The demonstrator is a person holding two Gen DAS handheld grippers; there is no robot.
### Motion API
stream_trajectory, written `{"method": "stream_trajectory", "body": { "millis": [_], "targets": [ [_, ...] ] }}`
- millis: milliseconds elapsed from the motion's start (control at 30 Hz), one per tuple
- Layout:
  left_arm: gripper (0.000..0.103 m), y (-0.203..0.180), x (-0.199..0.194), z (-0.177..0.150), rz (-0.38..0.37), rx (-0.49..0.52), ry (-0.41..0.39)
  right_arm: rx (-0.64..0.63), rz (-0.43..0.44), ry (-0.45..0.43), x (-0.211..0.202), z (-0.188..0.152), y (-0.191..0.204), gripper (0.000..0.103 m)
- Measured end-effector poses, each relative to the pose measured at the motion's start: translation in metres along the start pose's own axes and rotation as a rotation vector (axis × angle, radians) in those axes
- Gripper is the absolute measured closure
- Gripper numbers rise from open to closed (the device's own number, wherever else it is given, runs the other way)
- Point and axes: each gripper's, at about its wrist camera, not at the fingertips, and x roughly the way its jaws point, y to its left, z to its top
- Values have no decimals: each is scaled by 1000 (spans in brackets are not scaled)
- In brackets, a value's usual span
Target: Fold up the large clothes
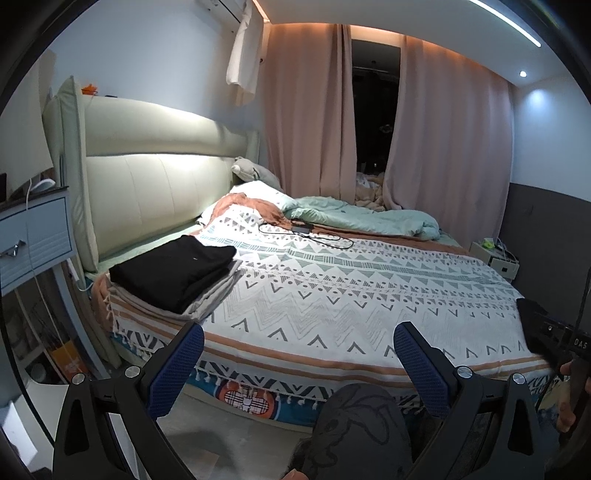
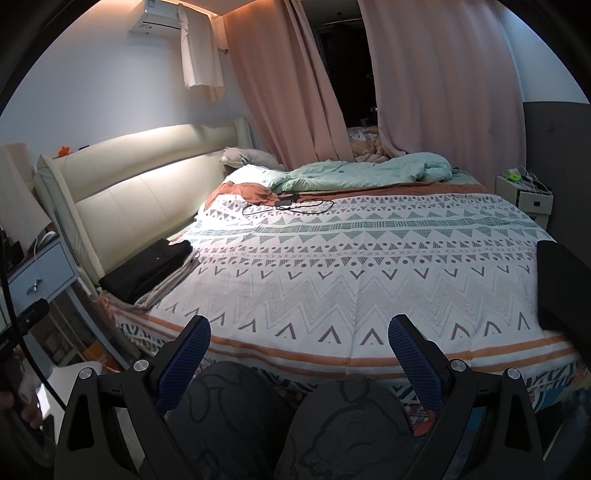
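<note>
**Both grippers idle at the foot of the bed, folded stack by the headboard**

The left gripper (image 1: 298, 345) hung released, its blue-padded fingers (image 1: 177, 365) spread wide with nothing between them, above the near edge of the patterned bedspread (image 1: 332, 295). The right gripper (image 2: 299, 341) was likewise spread and empty, over the person's knees in dark printed trousers (image 2: 347, 424).

The folded black garment (image 1: 173, 269) lay on a folded grey garment (image 1: 212, 301) at the bed's near left corner, just beside the cream padded headboard (image 1: 147, 184). A second dark garment (image 2: 561, 288) showed at the bed's right edge, partly cut off by the frame.

Farther up the bed, a black charger cable (image 2: 288, 205) lay looped on the spread, near a bunched mint-green duvet (image 2: 369, 171) and a grey plush toy (image 2: 243, 157). Pink curtains (image 2: 443, 74) hung behind, parted on a dark opening. A blue nightstand (image 1: 35, 236) stood left of the headboard, a small white cabinet (image 2: 528, 197) at the far right, and a white shirt (image 2: 199, 48) hung from the air conditioner (image 2: 155, 16).
</note>
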Motion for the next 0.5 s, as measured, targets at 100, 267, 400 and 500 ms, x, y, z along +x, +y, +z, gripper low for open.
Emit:
{"method": "stream_trajectory", "body": {
  "millis": [100, 267, 400, 500],
  "targets": [
    [0, 1, 0, -1, -2, 2, 7, 3, 3, 14, 4, -4, 2, 6],
    [0, 4, -4, -2, -1, -2, 4, -11, 2, 27, 2, -8, 7, 6],
    [0, 4, -6, -3, 2, 1, 5, -16, -2, 29, -1, -10, 8, 6],
    [0, 4, -5, -4, 2, 7, 9, -10, -2, 32, -1, -11, 6, 6]
  ]
}}
